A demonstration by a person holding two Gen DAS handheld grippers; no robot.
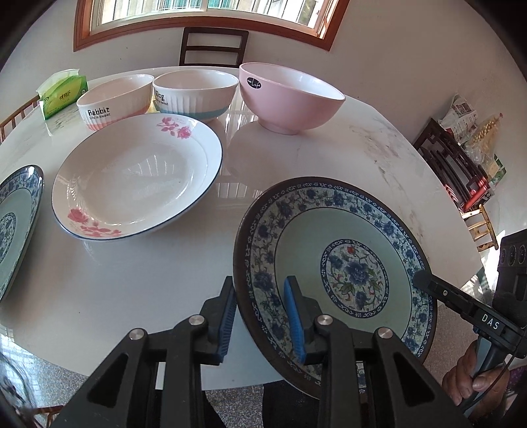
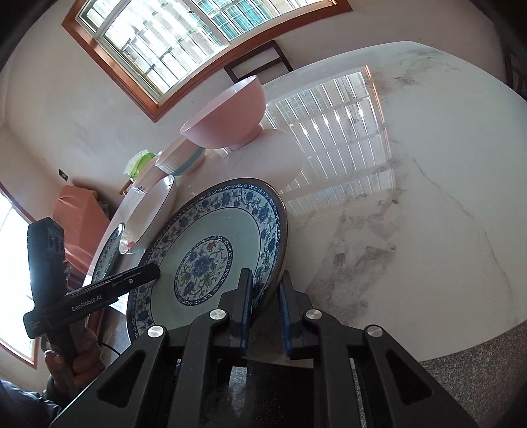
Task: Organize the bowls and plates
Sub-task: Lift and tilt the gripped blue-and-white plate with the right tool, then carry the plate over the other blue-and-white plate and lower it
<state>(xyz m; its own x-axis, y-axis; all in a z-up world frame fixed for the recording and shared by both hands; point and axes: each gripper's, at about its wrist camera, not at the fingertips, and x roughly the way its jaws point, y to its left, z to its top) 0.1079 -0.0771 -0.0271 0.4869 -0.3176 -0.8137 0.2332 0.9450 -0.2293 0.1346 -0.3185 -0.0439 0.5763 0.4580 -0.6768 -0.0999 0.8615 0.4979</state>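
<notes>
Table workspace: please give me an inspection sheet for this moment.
Surface: white marble-look round table, glossy.
Job's things: blue-and-white patterned ceramic plate, tilted past the table edge; second such plate; white plate with pink flowers; white "Rabbit" bowl; white "Dog" bowl; pink bowl.
Clutter: green tissue pack.
Grippers: left claw and right claw straddle the tilted plate's rim; clamping cannot be told.
Cables: thin black cable beside the left handle.
Surroundings: wooden-framed window; dark chair; dark wooden shelf with bags.

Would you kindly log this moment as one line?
left gripper: astride plate rim | right gripper: astride opposite rim | plate: tilted | grip: unclear
</notes>
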